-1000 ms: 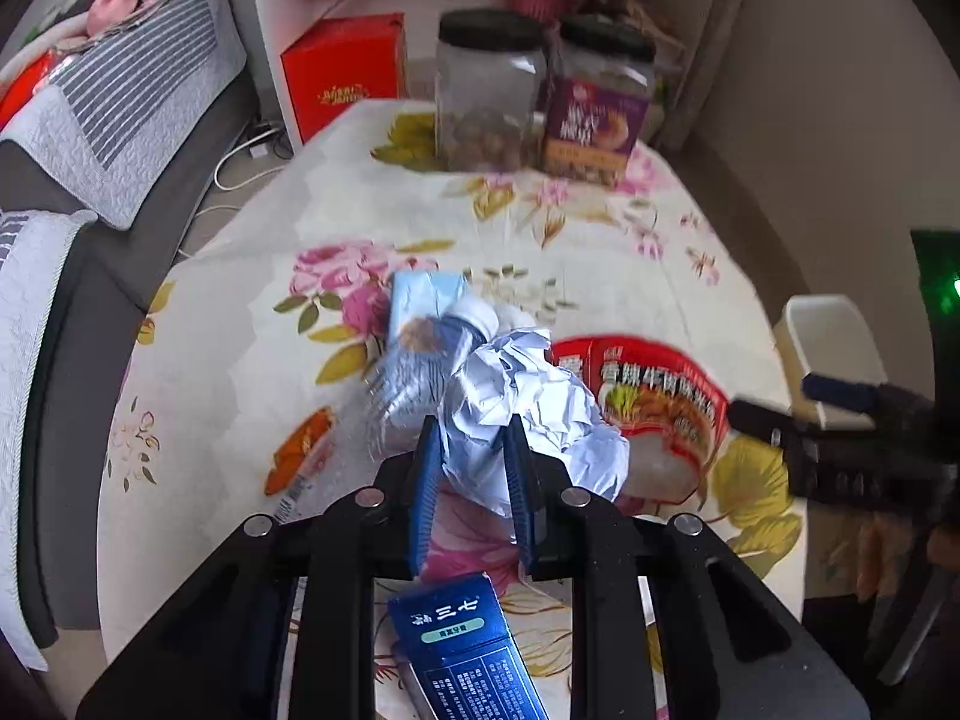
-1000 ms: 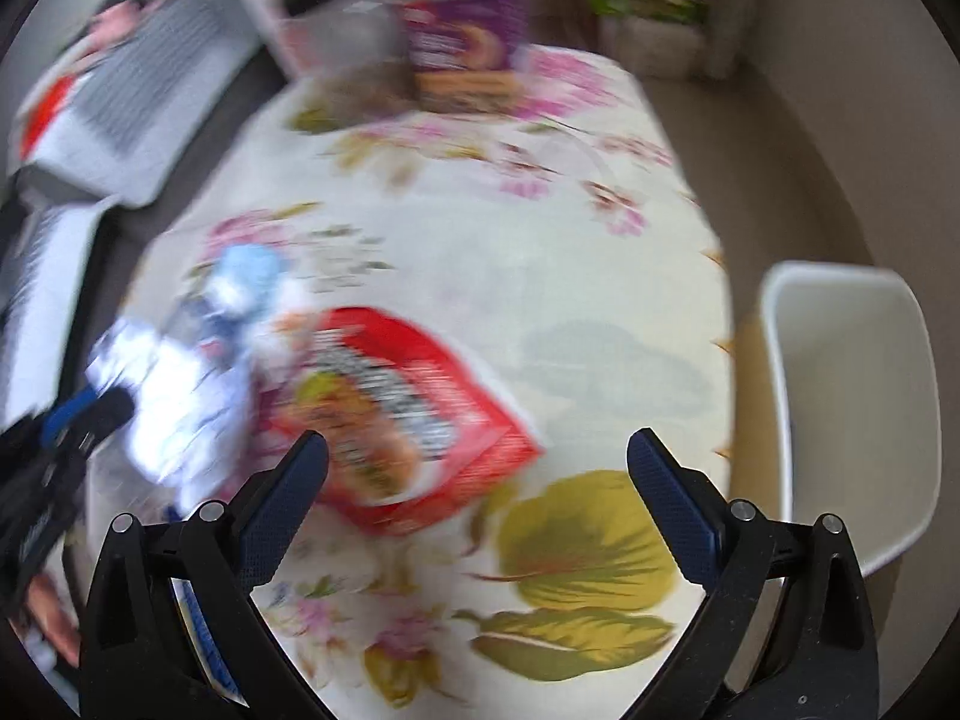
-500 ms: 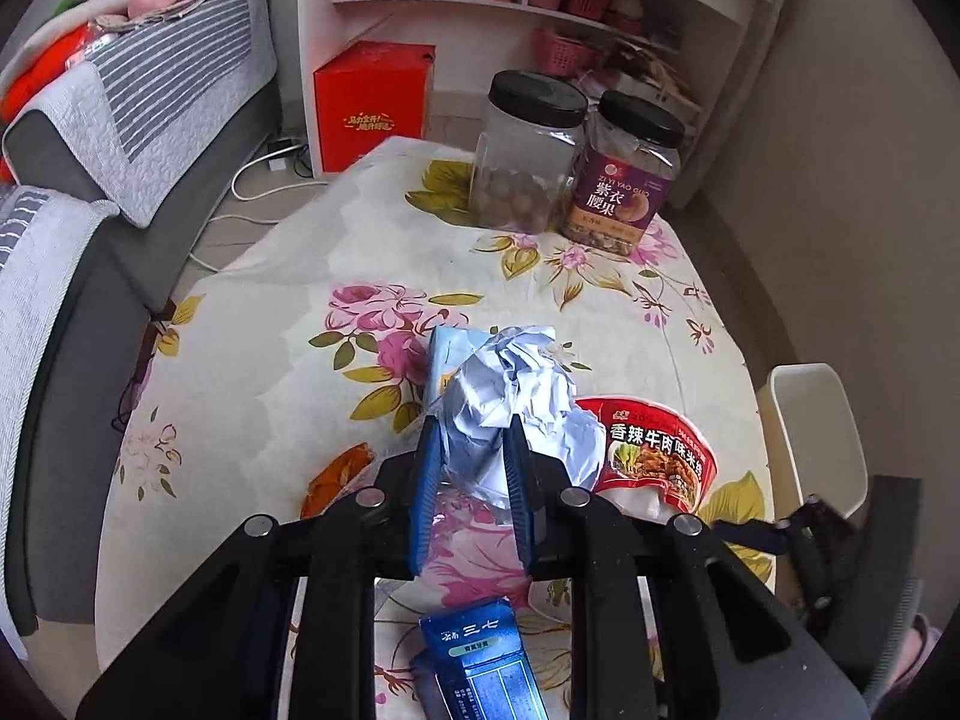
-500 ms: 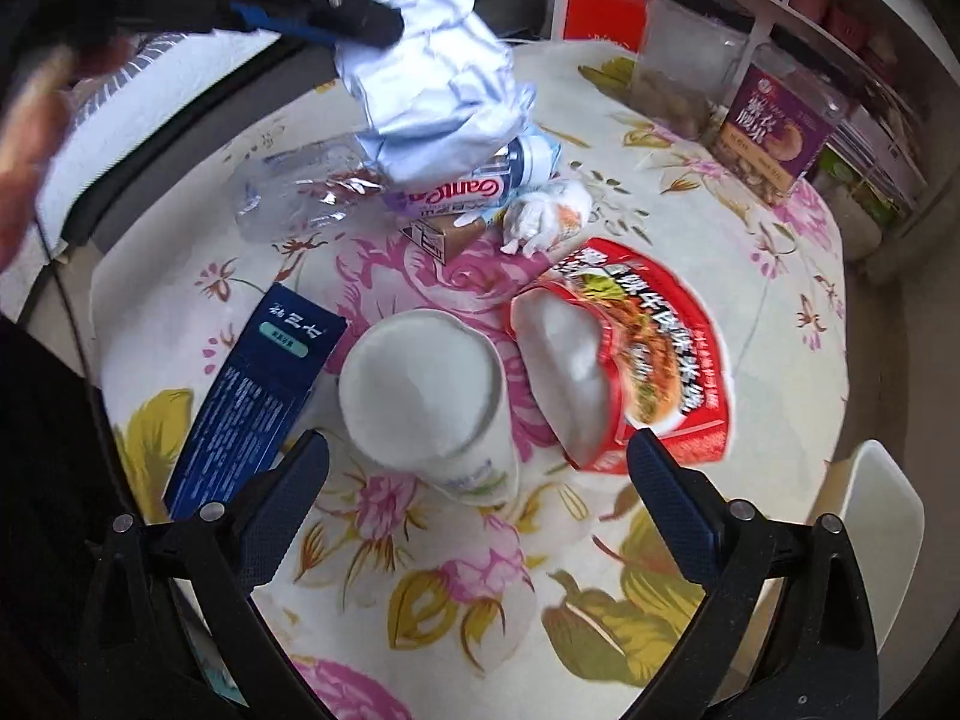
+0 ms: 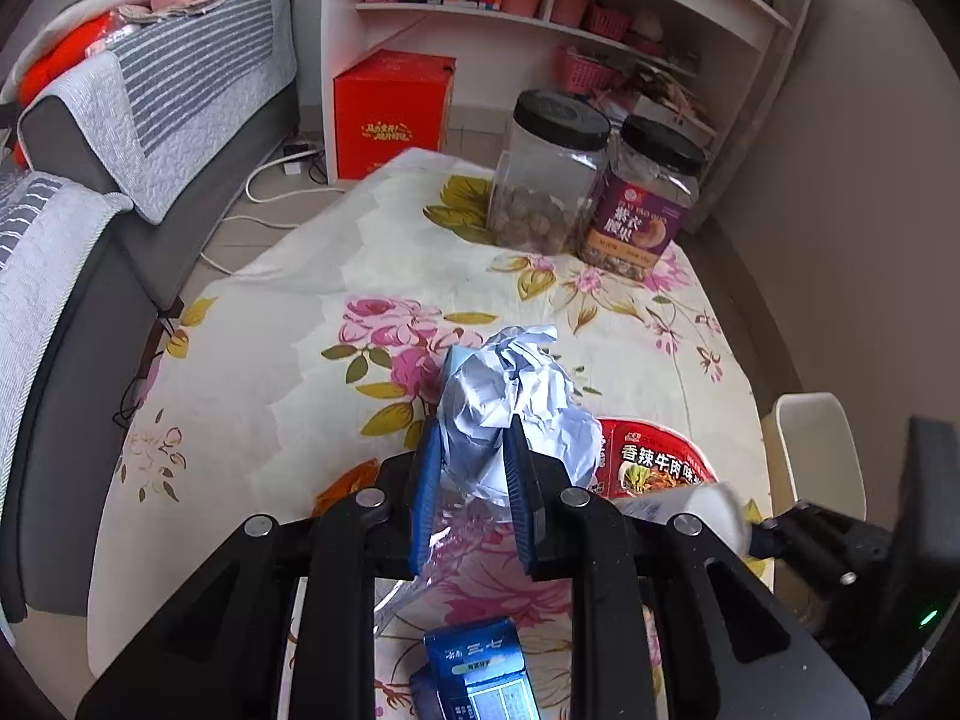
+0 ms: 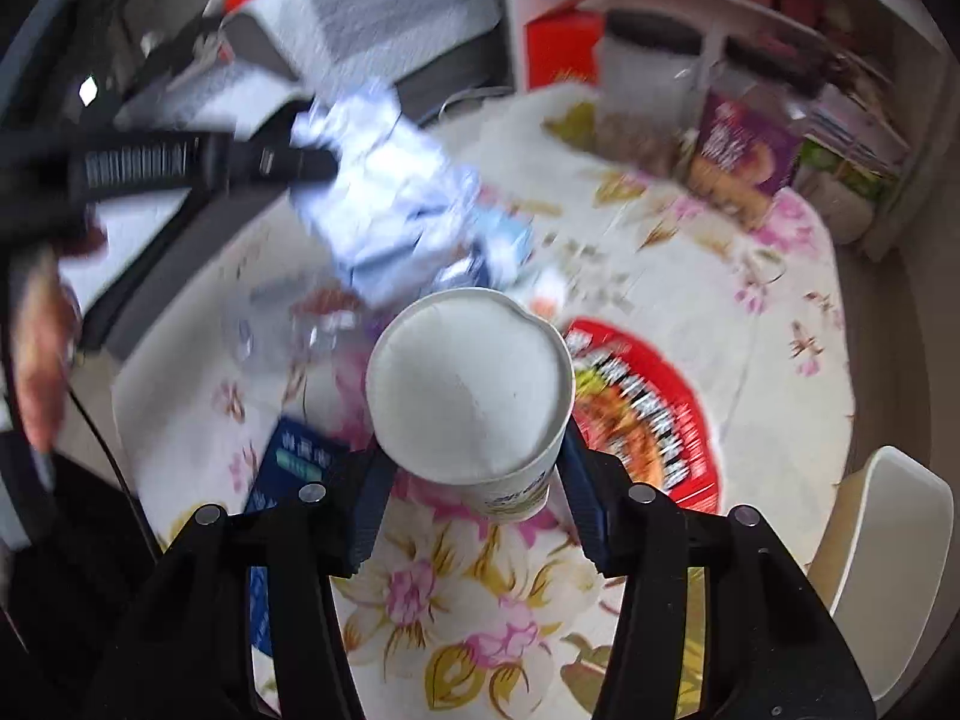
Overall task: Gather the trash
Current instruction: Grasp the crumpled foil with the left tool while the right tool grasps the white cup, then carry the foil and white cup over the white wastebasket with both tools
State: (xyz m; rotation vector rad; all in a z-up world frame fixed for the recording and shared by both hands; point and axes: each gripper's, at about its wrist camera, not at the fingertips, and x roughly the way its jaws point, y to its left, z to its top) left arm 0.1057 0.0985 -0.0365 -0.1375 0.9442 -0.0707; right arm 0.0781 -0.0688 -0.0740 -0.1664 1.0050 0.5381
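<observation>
Right wrist view: right gripper [image 6: 474, 507] was closing around the paper cup [image 6: 471, 387].
Squeezing gently would avoid crushing it; left gripper [image 5: 471, 507] gripped crumpled paper [image 5: 510, 402].

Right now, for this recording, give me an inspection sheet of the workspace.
Surface: table under a floral cloth.
Job's things: crumpled white paper ball; white paper cup; red instant-noodle lid; blue carton; clear plastic bottle; white bin beside the table.
Clutter: two black-lidded clear jars.
Grippers: left tool shut on the paper ball, lifted; right tool closing, pads against the cup.
Cables: white cords on the floor.
Surroundings: grey sofa, white shelf unit, red box.
</observation>
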